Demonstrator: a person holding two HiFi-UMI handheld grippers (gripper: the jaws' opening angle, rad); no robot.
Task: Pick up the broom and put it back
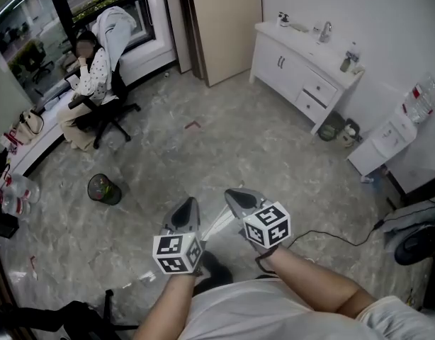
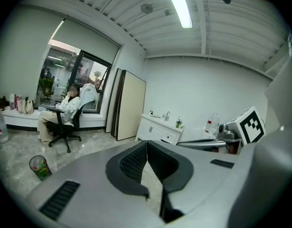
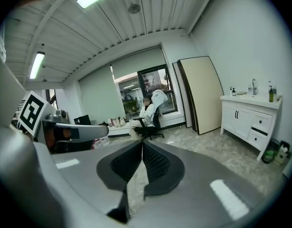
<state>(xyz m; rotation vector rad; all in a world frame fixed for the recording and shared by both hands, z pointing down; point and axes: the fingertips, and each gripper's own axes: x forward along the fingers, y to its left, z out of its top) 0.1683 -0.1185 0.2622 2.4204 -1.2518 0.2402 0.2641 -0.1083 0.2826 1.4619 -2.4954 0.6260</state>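
No broom shows in any view. In the head view my left gripper (image 1: 188, 205) and right gripper (image 1: 236, 195) are held side by side in front of me, above the grey marble floor (image 1: 224, 147), both pointing away. In the left gripper view the left gripper (image 2: 146, 144) is shut, its dark pads meeting with nothing between them. The right gripper (image 3: 142, 145) is shut and empty too. Each gripper view shows the other gripper at its edge: the right gripper (image 2: 210, 139) and the left gripper (image 3: 84, 132).
A person sits on an office chair (image 1: 97, 91) by the window at far left. A small waste bin (image 1: 104, 188) stands on the floor left of me. A white vanity cabinet (image 1: 302, 66), a water dispenser (image 1: 391, 139) and a black cable (image 1: 334, 237) are on the right.
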